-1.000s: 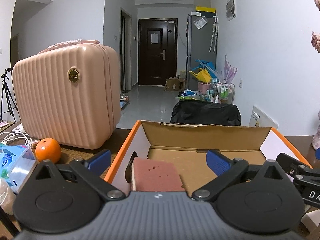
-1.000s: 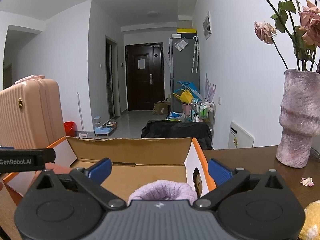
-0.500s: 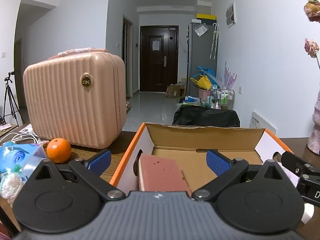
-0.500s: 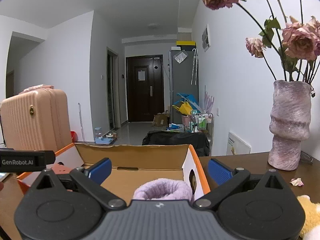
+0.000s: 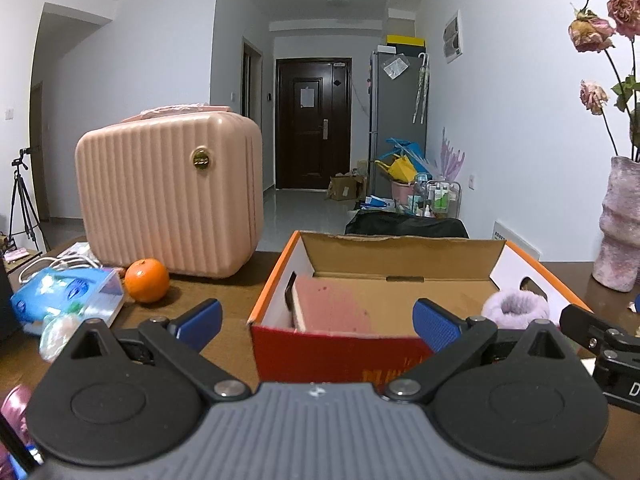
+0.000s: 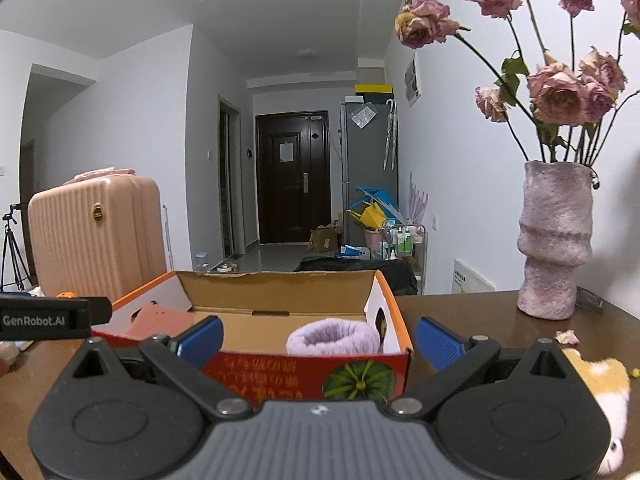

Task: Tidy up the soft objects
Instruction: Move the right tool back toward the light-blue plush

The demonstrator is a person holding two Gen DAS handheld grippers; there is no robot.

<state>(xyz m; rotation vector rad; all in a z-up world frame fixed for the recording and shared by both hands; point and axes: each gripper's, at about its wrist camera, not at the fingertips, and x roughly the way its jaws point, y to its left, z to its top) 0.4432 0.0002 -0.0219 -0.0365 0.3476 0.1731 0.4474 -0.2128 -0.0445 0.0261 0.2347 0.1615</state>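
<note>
Both claws hang wide open and empty before an orange cardboard box [image 6: 394,312]: left gripper [image 5: 316,320], right gripper [image 6: 318,338]. Inside lie a pink sponge [image 5: 332,306] at 9 o'clock and a lilac scrunchie [image 6: 334,336] at 3. A plush toy [image 6: 604,392] waits on the table, right gripper's 4 o'clock, likely next to grasp

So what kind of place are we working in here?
Most likely a lived-in apartment: a wooden table facing a hallway with a dark front door, a fridge beside it, and a vase of dried roses on the table.
</note>
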